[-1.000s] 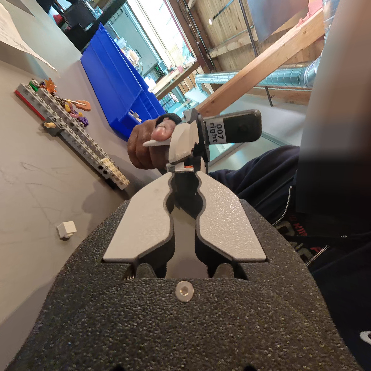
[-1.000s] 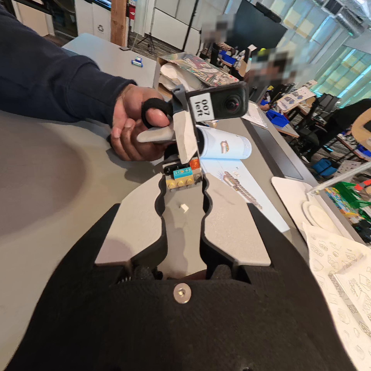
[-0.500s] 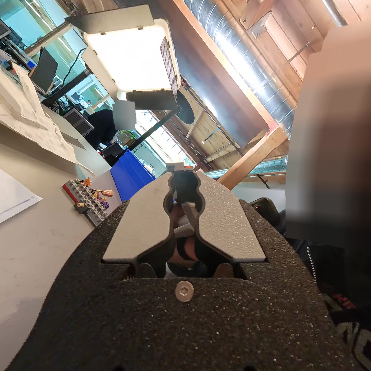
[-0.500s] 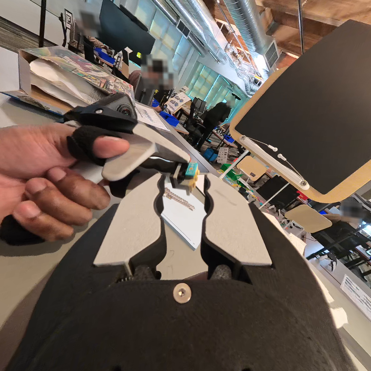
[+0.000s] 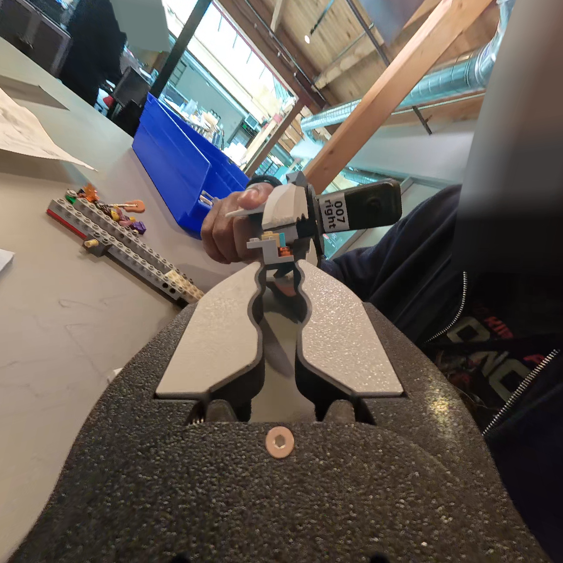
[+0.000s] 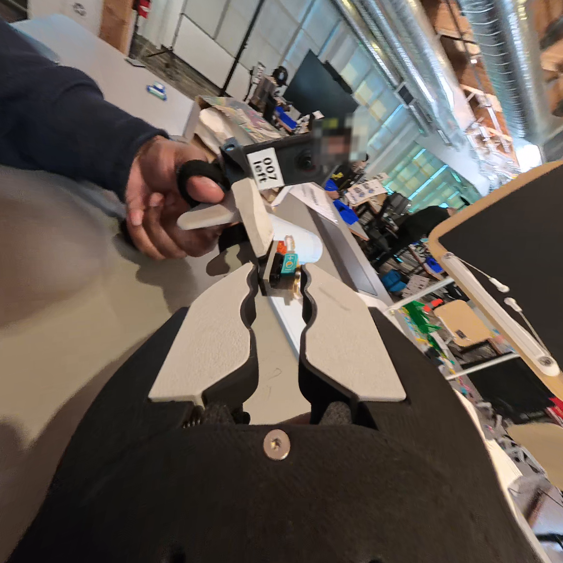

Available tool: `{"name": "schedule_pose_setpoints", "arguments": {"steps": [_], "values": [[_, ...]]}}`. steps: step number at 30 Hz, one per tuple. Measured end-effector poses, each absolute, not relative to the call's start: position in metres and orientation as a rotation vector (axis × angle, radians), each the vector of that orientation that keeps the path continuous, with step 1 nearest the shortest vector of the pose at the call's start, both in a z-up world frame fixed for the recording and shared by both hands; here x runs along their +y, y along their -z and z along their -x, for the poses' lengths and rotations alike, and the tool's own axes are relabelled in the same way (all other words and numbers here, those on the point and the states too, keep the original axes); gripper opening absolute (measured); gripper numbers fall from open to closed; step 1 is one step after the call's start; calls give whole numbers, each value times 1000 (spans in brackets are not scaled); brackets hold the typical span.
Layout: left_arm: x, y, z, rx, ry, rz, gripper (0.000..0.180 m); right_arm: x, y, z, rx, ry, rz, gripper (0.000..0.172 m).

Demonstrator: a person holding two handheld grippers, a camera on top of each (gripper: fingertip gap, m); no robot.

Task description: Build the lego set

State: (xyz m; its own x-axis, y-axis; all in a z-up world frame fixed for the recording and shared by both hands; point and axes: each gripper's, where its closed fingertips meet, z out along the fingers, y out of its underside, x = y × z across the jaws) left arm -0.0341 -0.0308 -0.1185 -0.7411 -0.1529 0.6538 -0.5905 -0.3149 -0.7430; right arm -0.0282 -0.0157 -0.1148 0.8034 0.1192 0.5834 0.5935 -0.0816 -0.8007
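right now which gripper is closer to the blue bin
Right, likely. The right gripper and its hand sit just before the near corner of the blue bin; the left gripper lies farther back.

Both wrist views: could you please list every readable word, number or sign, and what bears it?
I will not quote writing; it stands on:
White label on the camera in the left wrist view.
Other label on the camera in the right wrist view.
Jacket: print, partly hidden.
Teal brick: symbols.
Papers: too blurred.

left gripper (image 5: 276,268): clamped, raised | right gripper (image 6: 278,275): clamped, tip-to-tip
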Motion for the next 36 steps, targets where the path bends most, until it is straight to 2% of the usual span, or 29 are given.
{"name": "schedule_pose_setpoints", "arguments": {"steps": [10, 24, 27, 29, 33, 36], "values": [[-41, 123, 45, -1579, -1996, -918, 18, -22, 123, 42, -719, 430, 1672, 26], [-38, 125, 45, -1659, -2019, -918, 17, -18, 122, 41, -691, 463, 1665, 24], [-32, 125, 37, -1667, -2055, -976, 17, -21, 119, 34, -649, 455, 1690, 32], [-25, 125, 32, -1701, -2099, -1007, 17, -30, 116, 25, -617, 448, 1733, 39], [-16, 130, 24, -1845, -2127, -1070, 17, -67, 124, 11, -474, 346, 1892, 39], [-19, 135, 26, -1952, -2092, -1059, 17, -104, 152, 19, -337, 207, 2039, 36]]}}
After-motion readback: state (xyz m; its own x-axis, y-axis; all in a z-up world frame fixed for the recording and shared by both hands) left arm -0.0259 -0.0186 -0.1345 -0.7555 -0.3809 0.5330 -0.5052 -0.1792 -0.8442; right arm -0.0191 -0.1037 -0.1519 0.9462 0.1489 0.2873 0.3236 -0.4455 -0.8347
